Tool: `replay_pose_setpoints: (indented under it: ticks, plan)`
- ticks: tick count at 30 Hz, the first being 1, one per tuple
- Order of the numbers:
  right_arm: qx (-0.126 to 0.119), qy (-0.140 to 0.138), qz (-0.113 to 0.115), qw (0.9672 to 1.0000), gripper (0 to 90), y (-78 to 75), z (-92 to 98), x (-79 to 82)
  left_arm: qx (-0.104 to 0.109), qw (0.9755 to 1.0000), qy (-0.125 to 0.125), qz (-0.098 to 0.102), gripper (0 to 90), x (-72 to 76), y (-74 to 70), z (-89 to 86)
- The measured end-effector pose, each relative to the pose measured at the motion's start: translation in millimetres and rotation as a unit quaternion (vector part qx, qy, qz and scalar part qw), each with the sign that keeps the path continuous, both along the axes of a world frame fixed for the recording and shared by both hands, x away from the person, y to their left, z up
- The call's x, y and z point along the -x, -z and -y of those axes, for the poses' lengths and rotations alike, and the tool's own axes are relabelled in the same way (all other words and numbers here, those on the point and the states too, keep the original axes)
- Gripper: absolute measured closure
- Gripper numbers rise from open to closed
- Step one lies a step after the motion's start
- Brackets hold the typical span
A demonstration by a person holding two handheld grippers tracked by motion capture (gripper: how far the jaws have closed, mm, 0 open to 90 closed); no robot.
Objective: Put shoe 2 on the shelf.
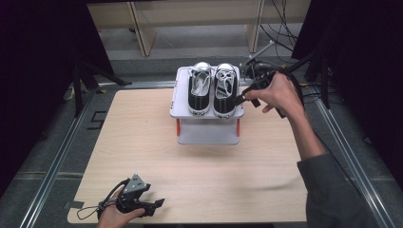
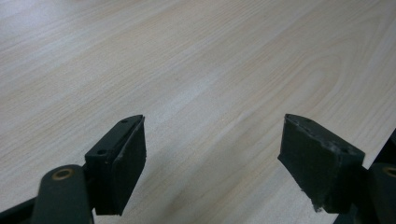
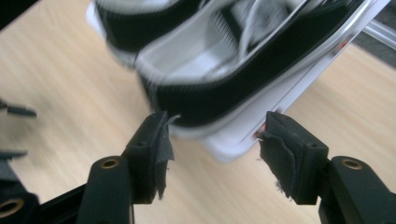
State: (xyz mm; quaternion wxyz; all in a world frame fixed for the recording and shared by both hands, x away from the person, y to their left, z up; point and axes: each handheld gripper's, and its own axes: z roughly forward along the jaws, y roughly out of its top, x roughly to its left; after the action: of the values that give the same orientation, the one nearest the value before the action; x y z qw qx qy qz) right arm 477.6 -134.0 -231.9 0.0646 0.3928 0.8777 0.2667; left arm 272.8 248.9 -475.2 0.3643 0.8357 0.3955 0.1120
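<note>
Two black-and-white sneakers, the left shoe [image 1: 200, 90] and the right shoe [image 1: 225, 90], stand side by side on top of a small white two-tier rack [image 1: 207, 135]. My right gripper [image 1: 240, 99] is at the rack's right side, level with the right shoe's heel end. In the right gripper view the right gripper [image 3: 215, 135] is open, and the blurred right shoe [image 3: 224, 93] and the rack's edge [image 3: 233, 144] lie just beyond its pads, untouched. My left gripper [image 1: 159, 205] rests low at the table's near left corner. The left gripper [image 2: 212, 140] is open over bare wood.
The light wooden table [image 1: 142, 142] has metal rails along both sides. Wooden furniture legs and cables stand behind the rack at the far edge. Dark curtains close off both sides.
</note>
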Motion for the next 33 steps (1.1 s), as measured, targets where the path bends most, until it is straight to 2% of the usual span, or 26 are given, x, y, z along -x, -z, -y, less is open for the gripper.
replay_pose_setpoints:
  ticks: [2,4,6,10,11,12,13,16,17,19,20,21,26,27,33]
  plan:
    - [0.003,-0.016,0.005,0.9999,41.6,9.3,1.3,8.7,0.0,1.0,-0.001,-0.001,22.2,-0.2,0.4,0.0]
    - [0.0,-0.011,0.005,0.9999,41.0,16.9,1.1,16.1,0.0,1.0,-0.001,-0.002,22.2,-0.3,0.5,-0.1]
    - [0.012,-0.013,0.011,0.9998,40.8,24.0,0.1,20.4,0.002,1.0,-0.005,-0.005,22.2,-0.3,1.1,0.0]
    - [0.025,-0.02,0.018,0.9993,40.8,35.4,-4.7,20.8,0.004,1.0,-0.005,-0.006,22.2,-0.3,1.3,0.0]
    - [0.024,-0.014,0.01,0.9996,40.9,38.6,-7.3,20.8,0.008,0.9999,-0.005,-0.004,22.2,0.0,1.1,0.1]
    - [0.029,-0.02,0.014,0.9993,41.2,41.7,-9.5,19.5,-0.005,1.0,0.005,-0.005,22.2,-0.4,-0.5,-2.2]
    - [0.037,-0.018,0.009,0.9991,41.8,44.3,-12.6,19.1,0.006,1.0,-0.003,-0.001,22.2,-0.4,0.6,-0.6]
    - [0.056,-0.017,0.02,0.9981,42.1,50.2,-18.5,15.3,-0.003,1.0,0.003,-0.003,22.2,-0.8,-0.5,-2.3]
    - [0.057,-0.013,0.019,0.9981,42.6,51.7,-20.5,14.5,0.0,1.0,-0.006,-0.001,22.2,-1.1,0.3,-1.4]
    - [0.067,-0.014,0.03,0.9972,43.9,53.7,-22.5,11.4,0.0,1.0,-0.007,-0.003,22.2,-1.4,0.3,-1.8]
    - [0.067,0.0,0.03,0.9973,42.9,54.2,-24.0,11.0,0.001,1.0,-0.009,-0.004,22.2,-1.4,0.5,-1.7]
    - [0.07,-0.002,0.032,0.997,42.7,54.4,-23.8,9.6,0.0,1.0,-0.007,-0.002,22.2,-1.4,0.5,-2.1]
    - [0.063,-0.001,0.024,0.9978,42.9,53.6,-22.8,7.8,-0.003,1.0,-0.006,-0.002,22.2,-1.7,0.8,-2.1]
    - [0.063,-0.001,0.026,0.9977,42.9,53.4,-22.7,7.8,0.001,0.9999,-0.01,-0.004,22.2,-1.4,1.3,-1.2]
    - [0.059,-0.002,0.028,0.9979,43.9,52.5,-24.9,6.6,-0.003,1.0,-0.008,-0.001,22.2,-0.9,1.3,-2.5]
